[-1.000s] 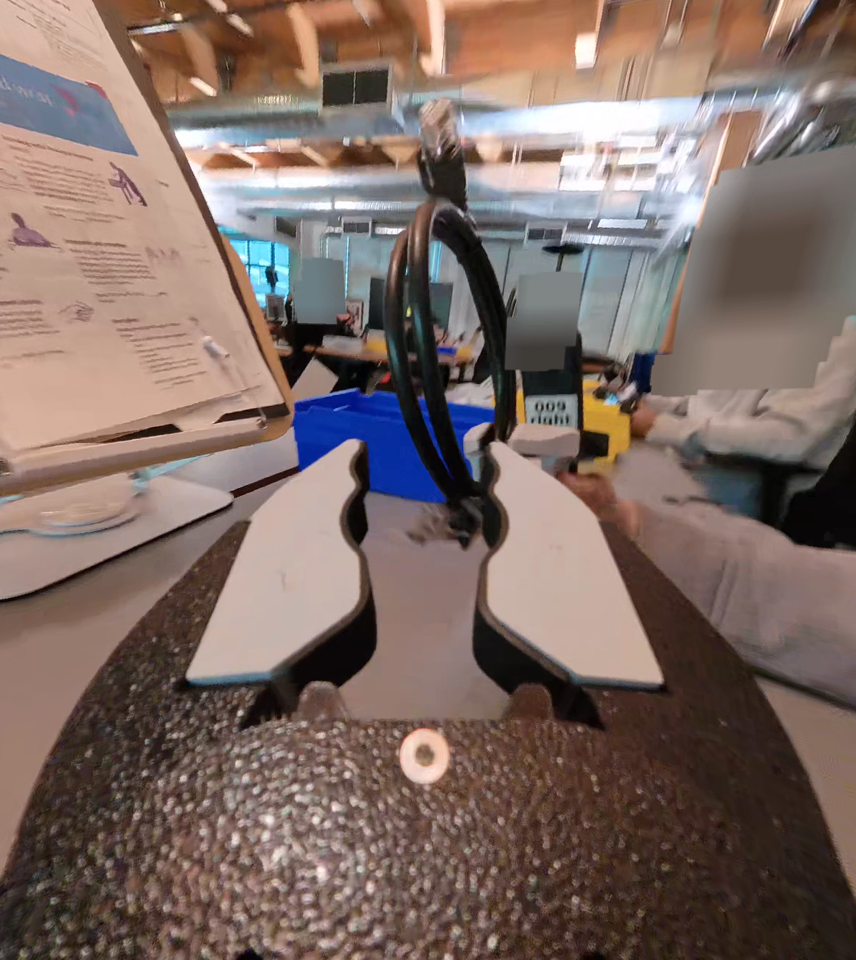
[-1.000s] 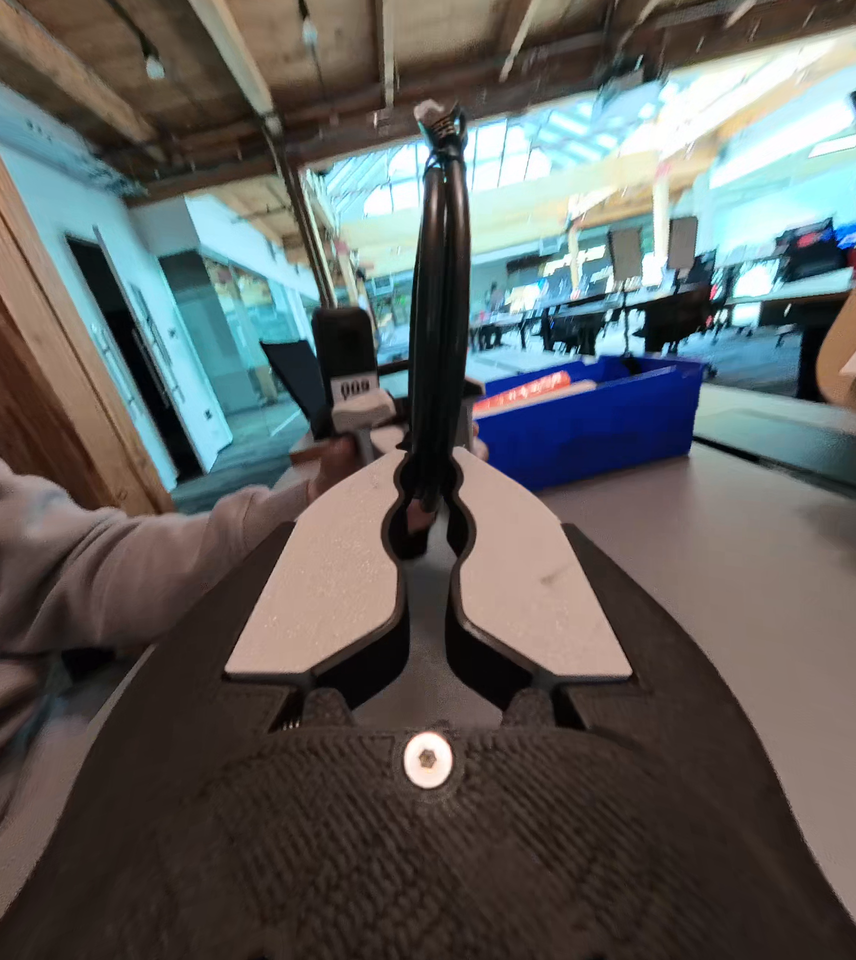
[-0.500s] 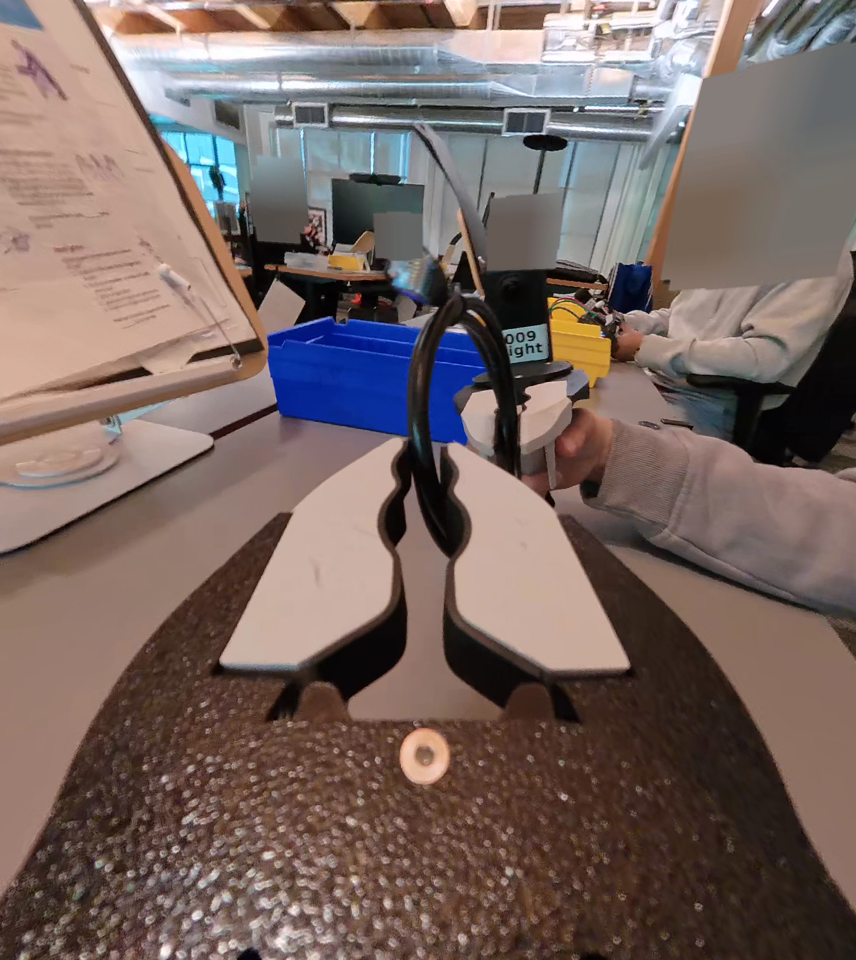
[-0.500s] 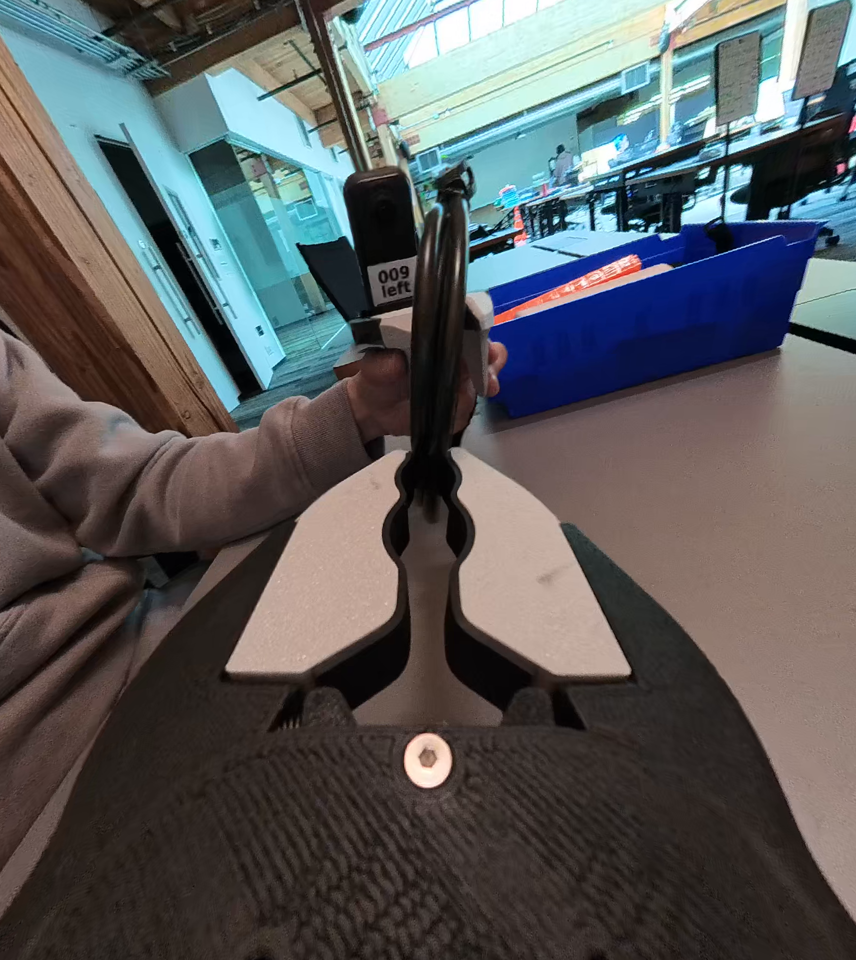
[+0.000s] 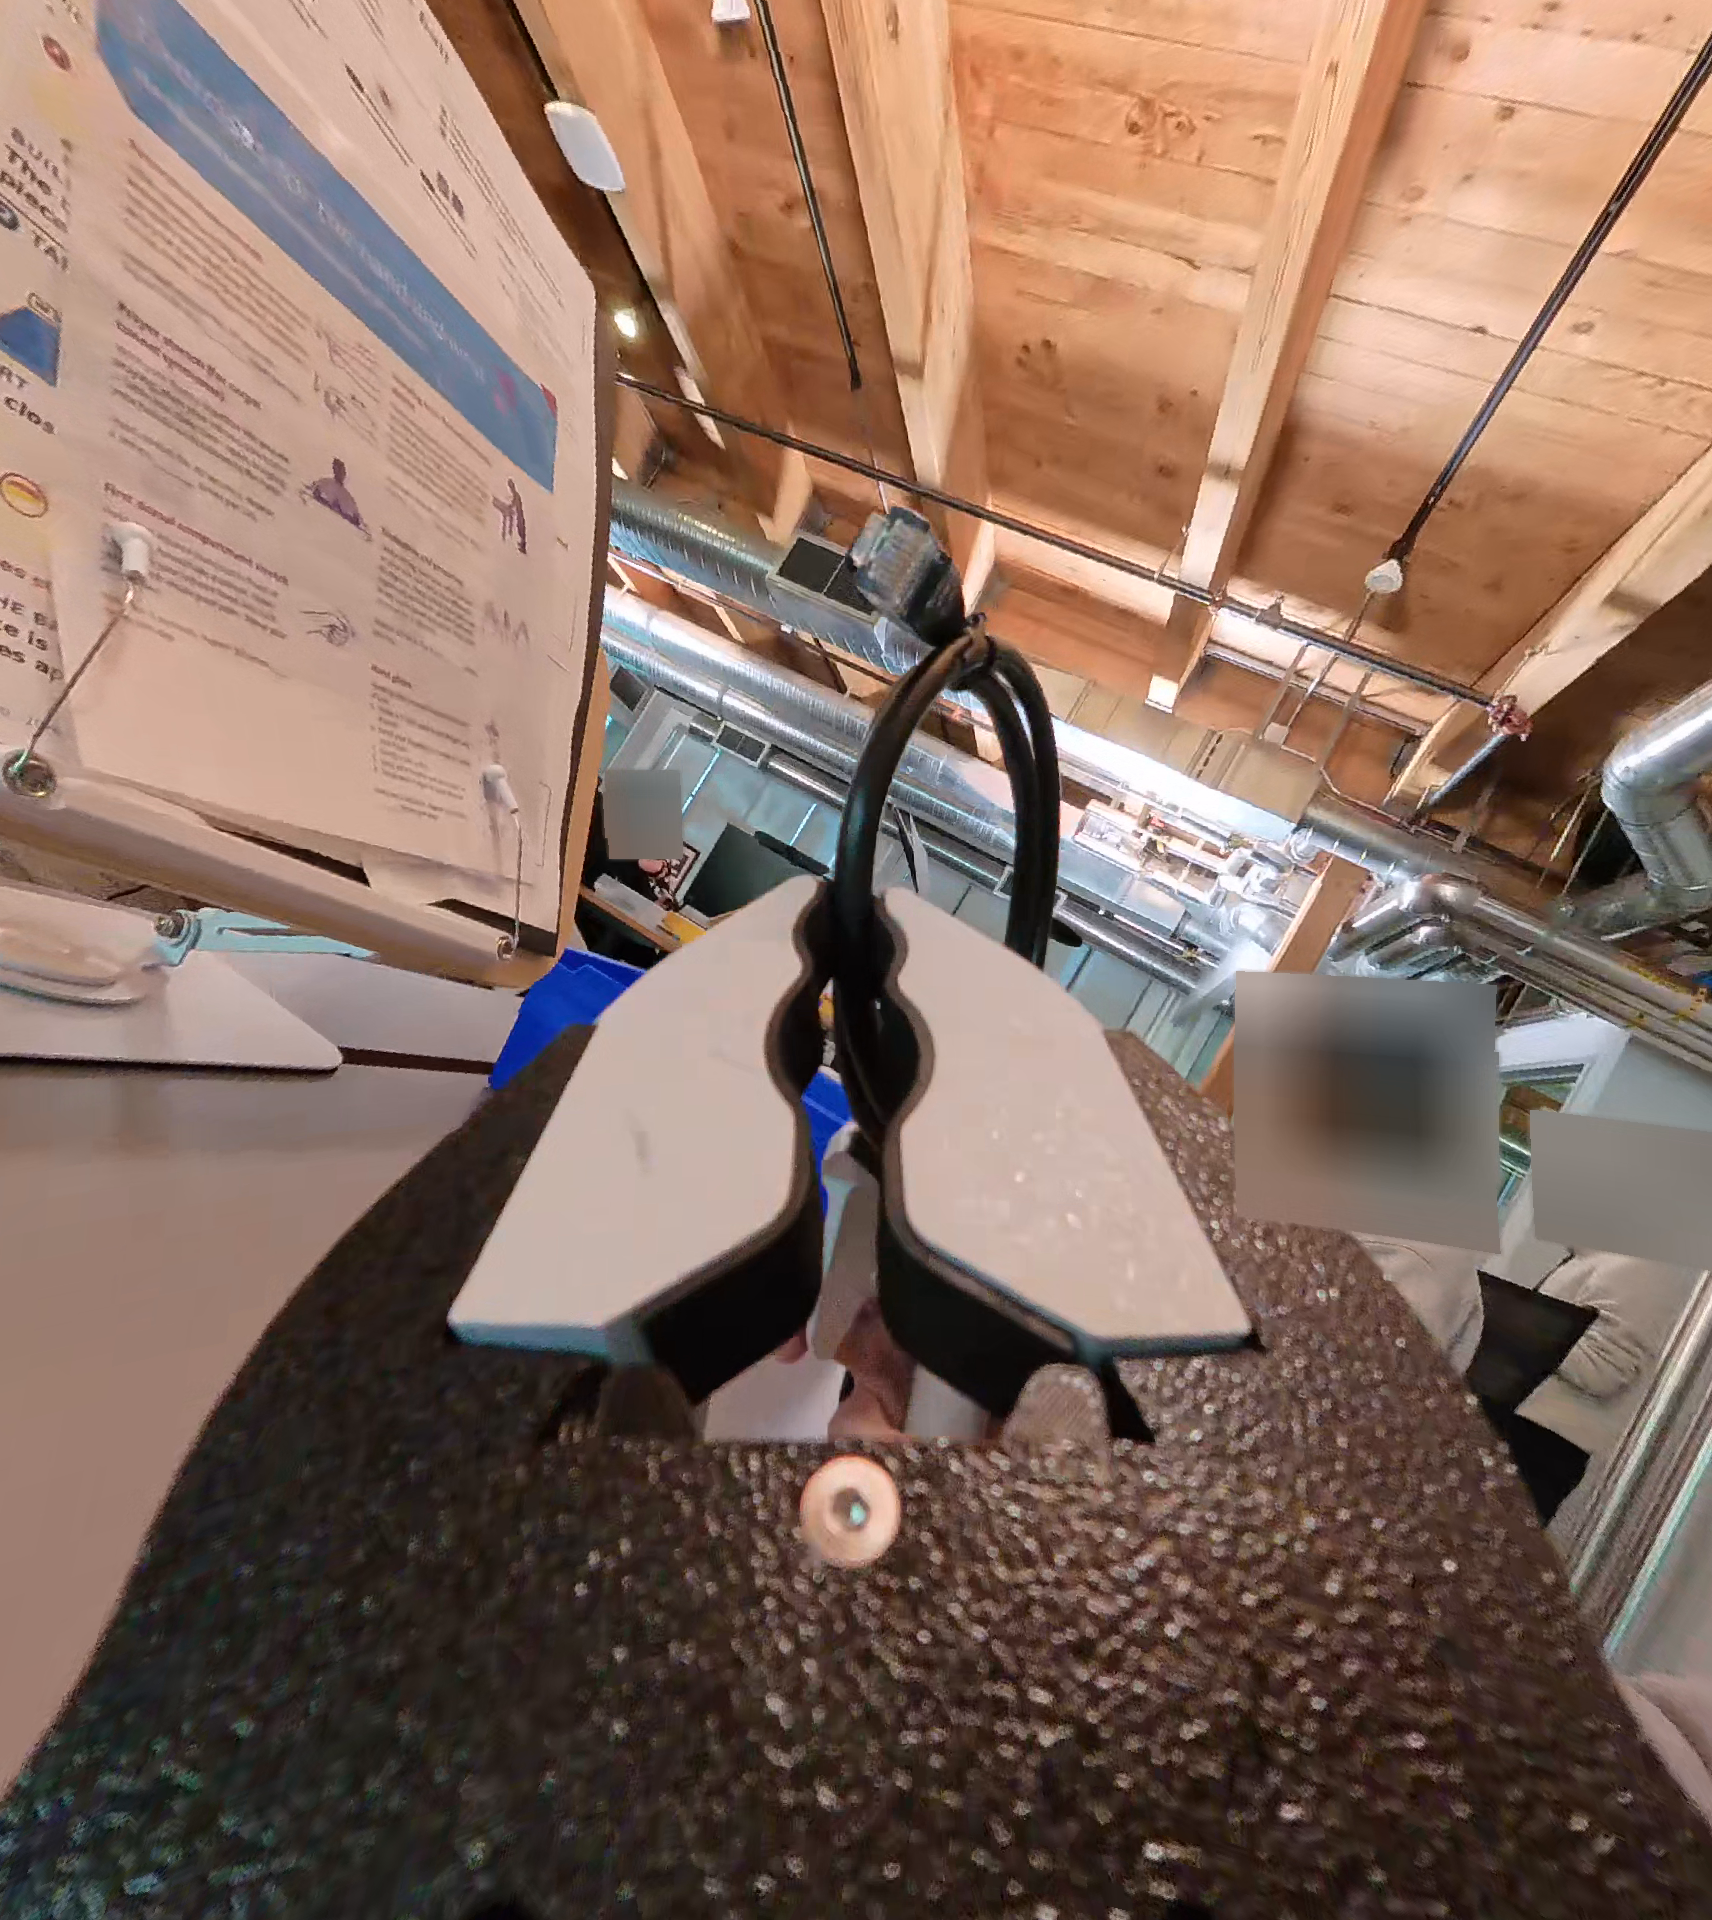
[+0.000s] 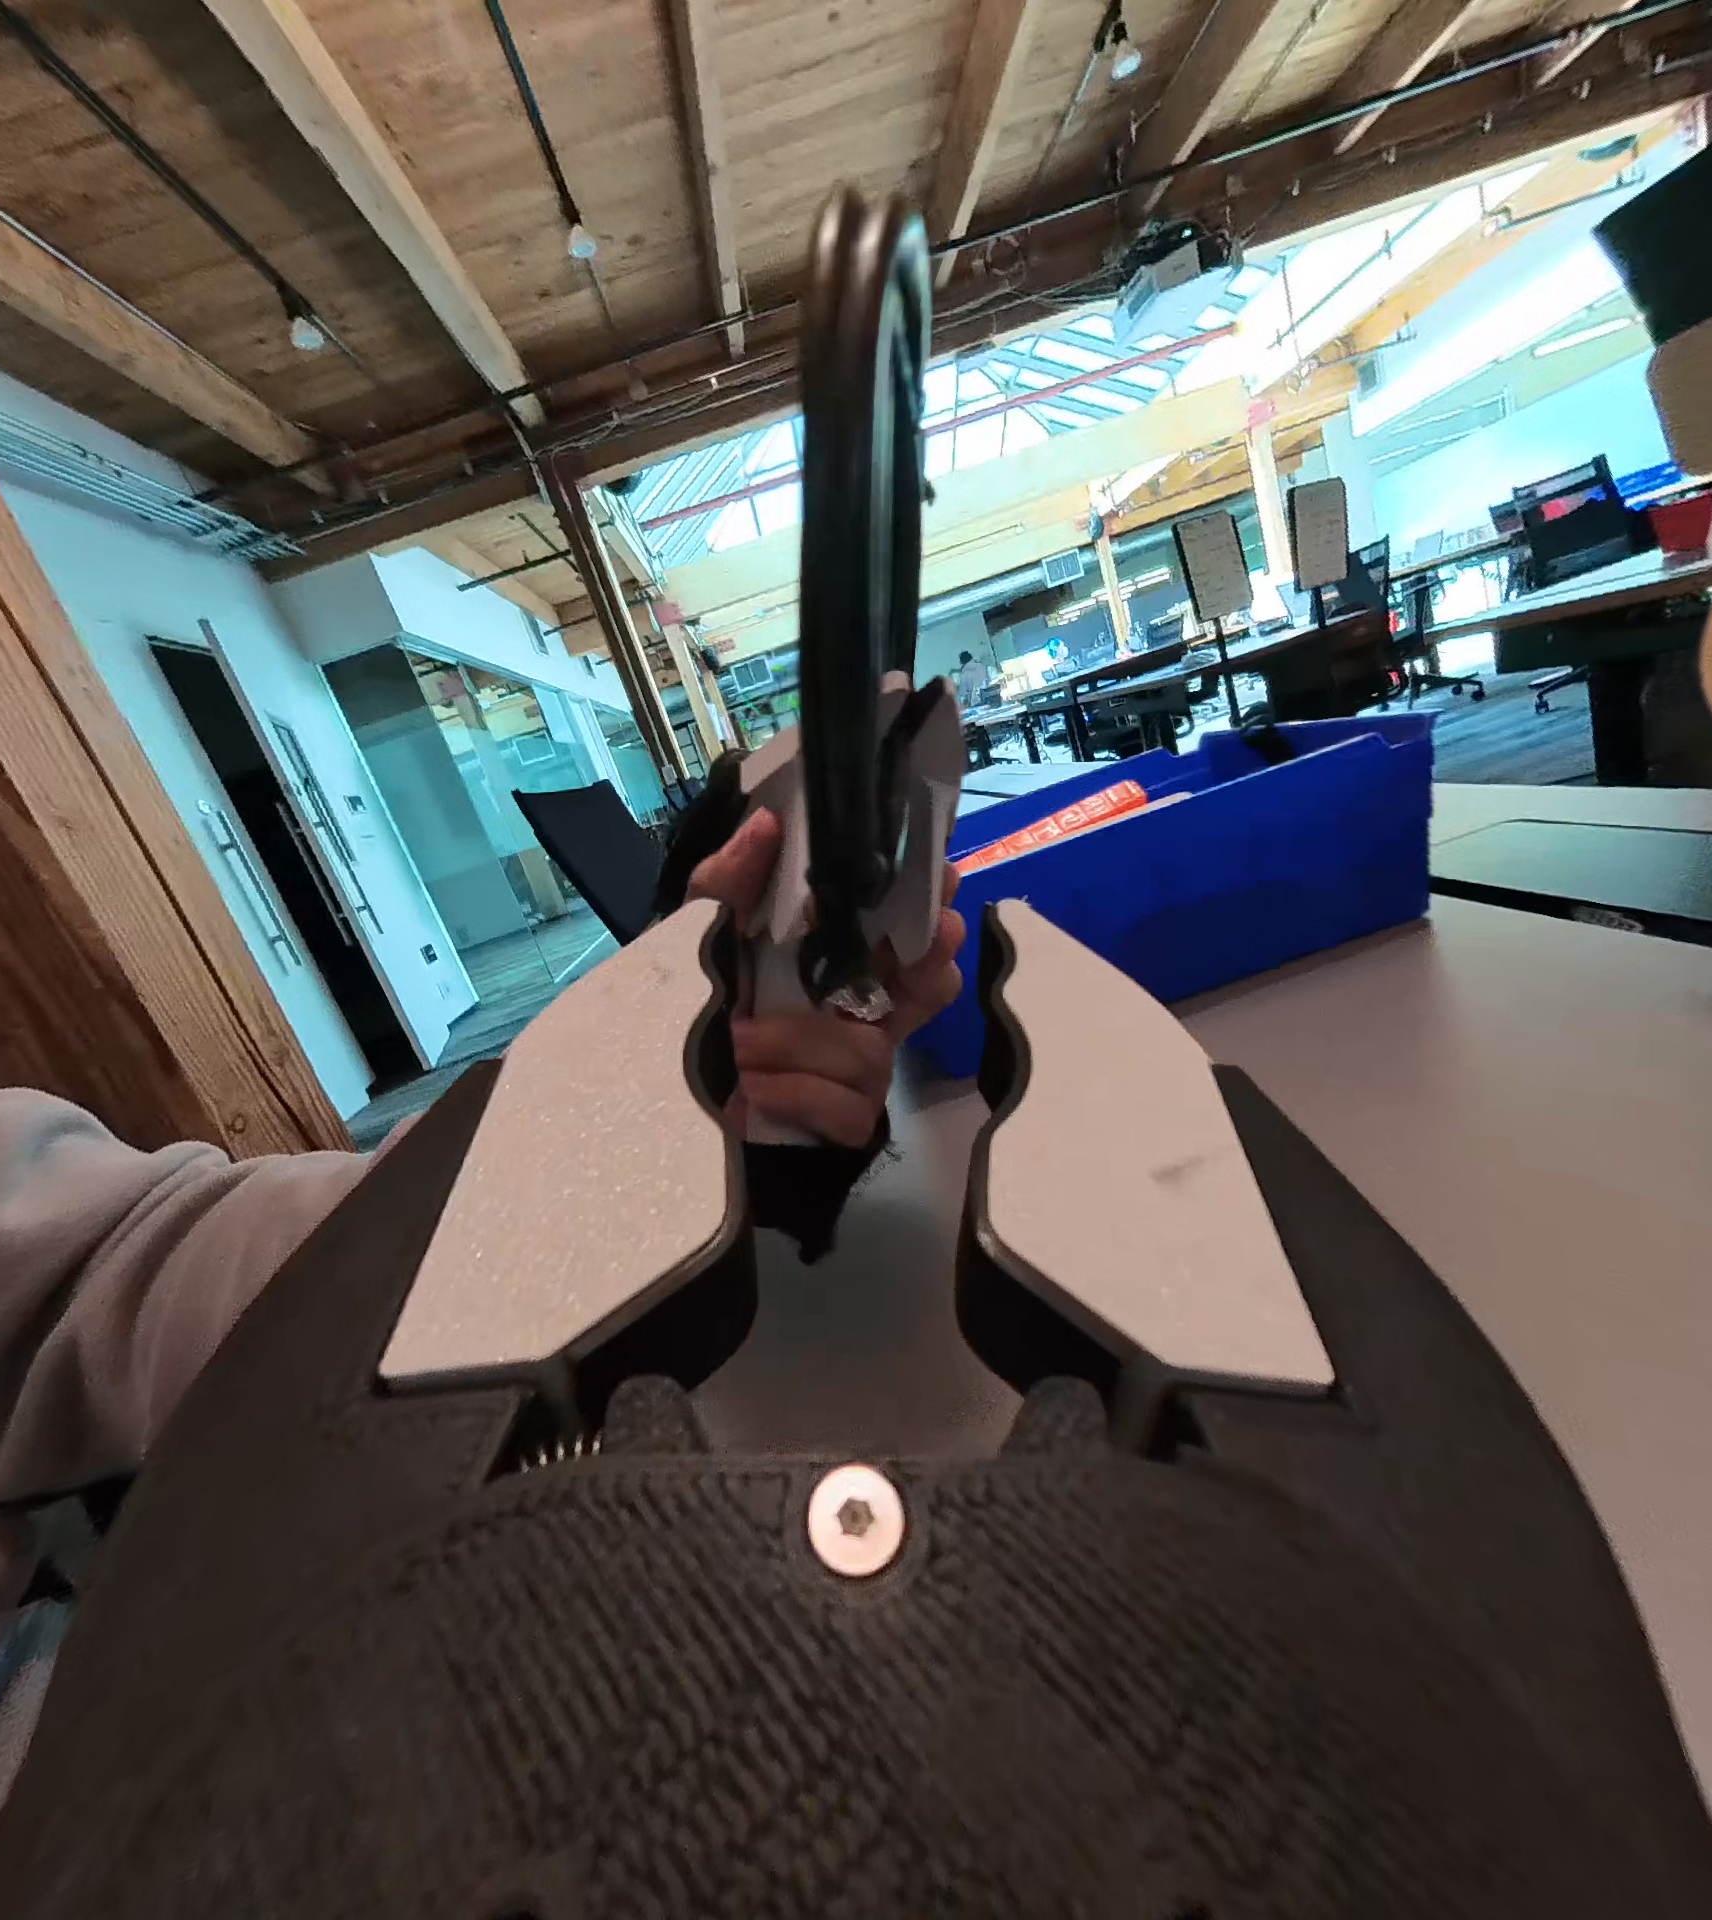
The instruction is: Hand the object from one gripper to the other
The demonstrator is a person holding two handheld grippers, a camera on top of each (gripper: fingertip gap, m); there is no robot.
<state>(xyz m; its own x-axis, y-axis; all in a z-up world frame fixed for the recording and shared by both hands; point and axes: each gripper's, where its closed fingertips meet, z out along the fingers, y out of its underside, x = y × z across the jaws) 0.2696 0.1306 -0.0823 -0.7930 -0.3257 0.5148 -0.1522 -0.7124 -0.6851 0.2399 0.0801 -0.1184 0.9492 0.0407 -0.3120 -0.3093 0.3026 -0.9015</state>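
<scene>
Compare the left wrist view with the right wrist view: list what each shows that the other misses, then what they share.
Only the left wrist view shows the paper instruction sheet on its stand, the silver ceiling ducts and the cable's clear plug. Only the right wrist view shows the open right gripper, the hand holding the left gripper, and a wooden door frame. Both show the coiled black cable clamped in the left gripper, the blue bin and the grey table.

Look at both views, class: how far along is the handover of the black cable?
Done: the left gripper is shut on the coiled black cable. In hand: the right gripper is open, its fingers wide apart with nothing between them. Left: nothing but drawing the right gripper clear, so the handover looks essentially complete.
</scene>
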